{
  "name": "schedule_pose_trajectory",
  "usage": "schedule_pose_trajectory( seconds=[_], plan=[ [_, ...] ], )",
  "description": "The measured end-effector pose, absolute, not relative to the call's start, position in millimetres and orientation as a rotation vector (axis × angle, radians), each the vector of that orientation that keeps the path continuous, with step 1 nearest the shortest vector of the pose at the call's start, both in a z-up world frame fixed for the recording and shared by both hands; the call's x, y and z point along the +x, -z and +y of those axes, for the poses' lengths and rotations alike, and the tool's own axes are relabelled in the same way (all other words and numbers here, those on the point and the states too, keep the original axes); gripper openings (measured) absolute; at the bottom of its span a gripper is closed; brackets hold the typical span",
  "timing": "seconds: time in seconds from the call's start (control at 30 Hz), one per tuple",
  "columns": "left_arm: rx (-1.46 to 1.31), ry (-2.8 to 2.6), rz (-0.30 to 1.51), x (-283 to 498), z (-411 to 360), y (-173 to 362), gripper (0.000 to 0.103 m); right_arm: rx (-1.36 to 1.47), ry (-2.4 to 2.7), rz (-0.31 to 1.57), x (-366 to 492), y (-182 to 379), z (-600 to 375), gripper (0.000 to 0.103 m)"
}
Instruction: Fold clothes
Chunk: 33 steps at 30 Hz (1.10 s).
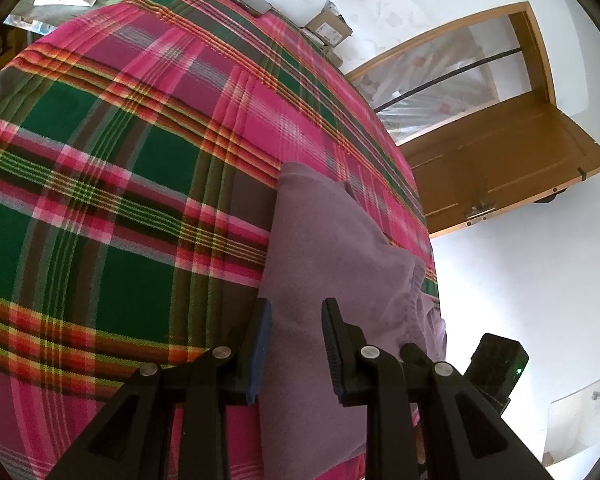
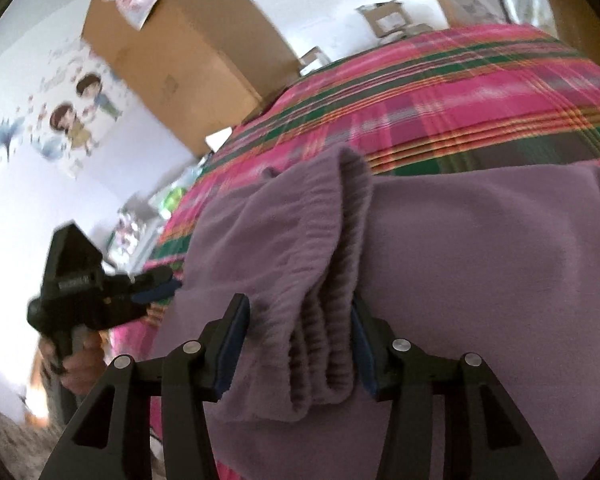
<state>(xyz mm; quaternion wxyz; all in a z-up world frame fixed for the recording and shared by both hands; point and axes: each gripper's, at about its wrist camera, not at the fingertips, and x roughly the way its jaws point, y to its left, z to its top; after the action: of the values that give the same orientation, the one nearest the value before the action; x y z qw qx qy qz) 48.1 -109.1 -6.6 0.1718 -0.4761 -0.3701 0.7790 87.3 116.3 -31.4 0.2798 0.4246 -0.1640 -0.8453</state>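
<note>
1. Right wrist view, nearest: the right gripper (image 2: 296, 344) has its jaws apart with a bunched, ribbed band of the purple garment (image 2: 480, 264) lying between them. The cloth fills most of the gap, but whether the pads press it is unclear, so I cannot tell if this is a grip or only a straddle.
2. Left wrist view, nearest: the left gripper (image 1: 296, 344) stands with a moderate gap between its jaws, over the garment's (image 1: 324, 248) near edge. Cloth shows in the gap, but neither pad visibly pinches it.
3. Position of the task's thing: the garment lies on the plaid bedcover (image 1: 120, 160), at the near corner of the bed, already gathered into a compact, layered shape. Its long axis runs away from the left gripper, up the bed; the ribbed band lies at the right gripper's end.
4. Governing relation: the band sits directly within the right jaws, so the right hand is the better placed on it. The left gripper (image 2: 100, 284) appears just beside the garment's far edge in the right view.
5. Judgement: the layered cloth fits either a fold in progress or a finished bundle being handled.
6. Farther off: a phone (image 1: 249, 0) lies at the bed's far edge, well clear. Boxes (image 1: 328, 28) and an open wooden door (image 1: 500, 160) stand beyond. Nothing obstructs the cover ahead.
</note>
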Motion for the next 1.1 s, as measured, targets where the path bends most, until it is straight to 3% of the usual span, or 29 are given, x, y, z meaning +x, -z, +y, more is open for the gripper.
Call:
schedule_pose_trajectory(
  seconds=[0.1, 0.17, 0.57, 1.1],
  plan=[
    [-1.362, -2.187, -1.057, 51.8, -108.4, 10.3, 0.026, 1.141, 2.271, -0.447, 86.3, 32.4, 116.7, 0.046],
    [-1.366, -2.176, -1.059, 54.8, -108.2, 12.3, 0.026, 1.151, 2.271, -0.469, 85.6, 34.3, 118.6, 0.035],
    [-1.367, -2.123, -1.045, 75.3, -109.4, 19.0, 0.026, 1.107, 2.272, -0.542, 92.3, 29.7, 121.2, 0.022],
    [-1.367, -2.138, -0.972, 77.7, -95.1, 6.3, 0.028, 0.915, 2.351, -0.595, 122.2, -13.4, 144.0, 0.019]
  ],
)
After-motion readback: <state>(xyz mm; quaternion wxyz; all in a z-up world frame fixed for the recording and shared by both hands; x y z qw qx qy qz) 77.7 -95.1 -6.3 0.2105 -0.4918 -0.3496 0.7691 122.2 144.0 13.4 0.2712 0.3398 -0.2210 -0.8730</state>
